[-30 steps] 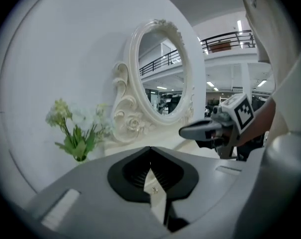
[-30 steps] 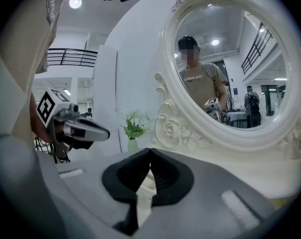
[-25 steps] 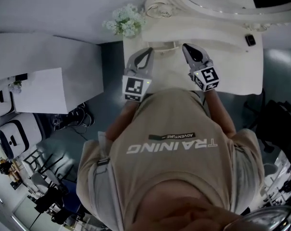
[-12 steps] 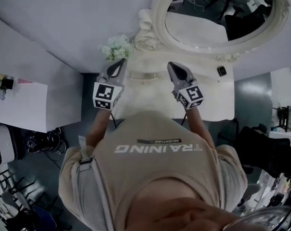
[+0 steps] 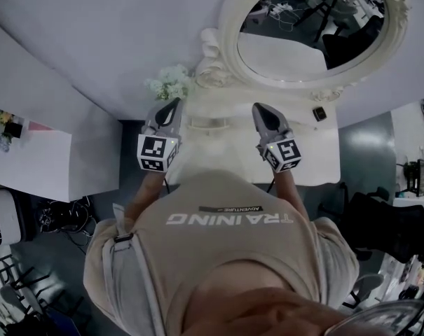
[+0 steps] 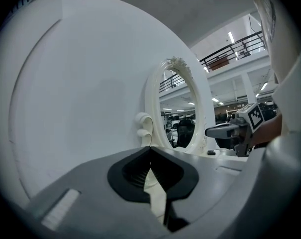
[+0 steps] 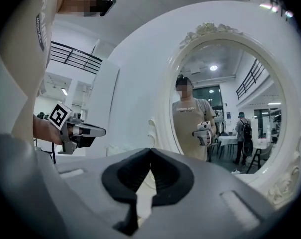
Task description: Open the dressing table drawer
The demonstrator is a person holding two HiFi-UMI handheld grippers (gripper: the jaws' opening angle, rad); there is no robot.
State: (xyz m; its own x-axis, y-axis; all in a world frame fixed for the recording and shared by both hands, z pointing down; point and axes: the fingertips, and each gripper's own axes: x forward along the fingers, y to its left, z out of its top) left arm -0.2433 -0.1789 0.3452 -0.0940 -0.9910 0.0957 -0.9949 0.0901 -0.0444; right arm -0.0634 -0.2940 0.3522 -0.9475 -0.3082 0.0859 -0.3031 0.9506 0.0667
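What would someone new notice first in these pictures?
The big oval mirror in its ornate white frame fills the top of the head view. Below it, the left gripper and right gripper hover side by side over the white dressing table, both shut and empty. Pale flowers stand left of the mirror.

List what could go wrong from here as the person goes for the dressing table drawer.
1. The left gripper and right gripper both have their jaws together and empty. They must open before taking any handle.
2. The left gripper hovers close to the flowers, and a sideways move could knock them.
3. The person's torso hides the front of the dressing table, so the drawer might run into the body.
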